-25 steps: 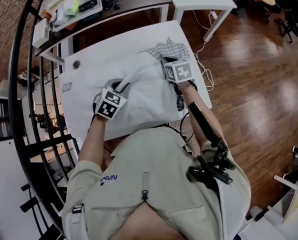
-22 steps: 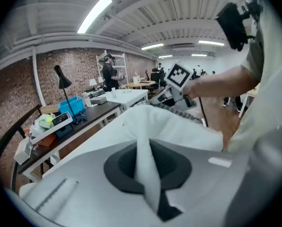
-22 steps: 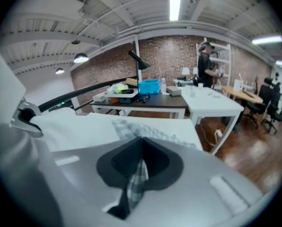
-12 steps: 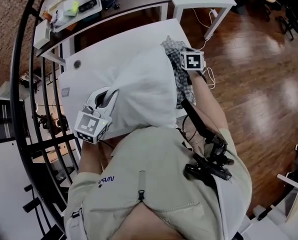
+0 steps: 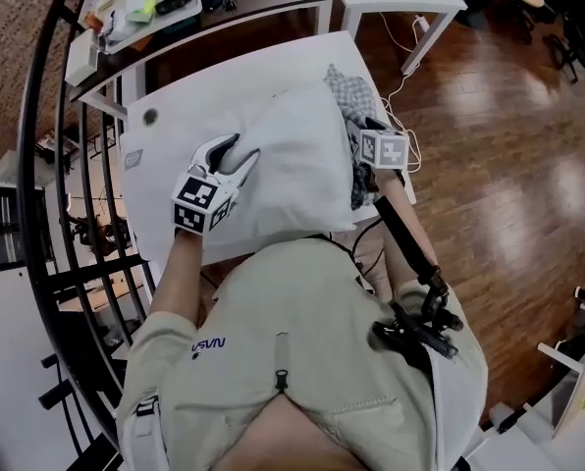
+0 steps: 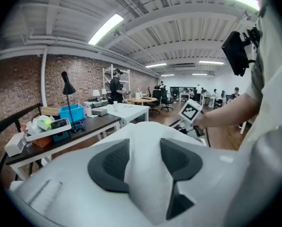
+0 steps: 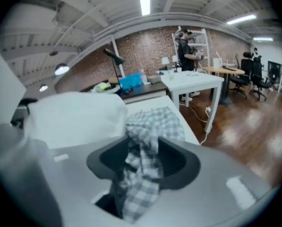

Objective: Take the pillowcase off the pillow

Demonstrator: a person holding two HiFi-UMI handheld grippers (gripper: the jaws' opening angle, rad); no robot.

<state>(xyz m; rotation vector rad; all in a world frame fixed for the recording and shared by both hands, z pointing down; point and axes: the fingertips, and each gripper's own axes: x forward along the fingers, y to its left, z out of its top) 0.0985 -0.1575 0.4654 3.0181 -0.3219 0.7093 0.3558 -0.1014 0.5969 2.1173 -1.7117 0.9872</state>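
While my left claw (image 6: 143, 157) stands partly apart, its jaws having just been opening, a fold of the white pillow (image 5: 292, 155) bulges up between them, and I am not pinching it. My right claw (image 7: 143, 162) has just been opening too and now stands wide, with the checked pillowcase (image 5: 349, 91) hanging loose between its jaws. The pillow lies on the white desk (image 5: 185, 106), and the pillowcase is bunched along its right side.

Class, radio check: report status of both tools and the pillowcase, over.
Both tools just opening: left tool has white pillow fabric between jaws, right tool the checked pillowcase. Pillowcase bunched at pillow's right edge. Nothing blocking.
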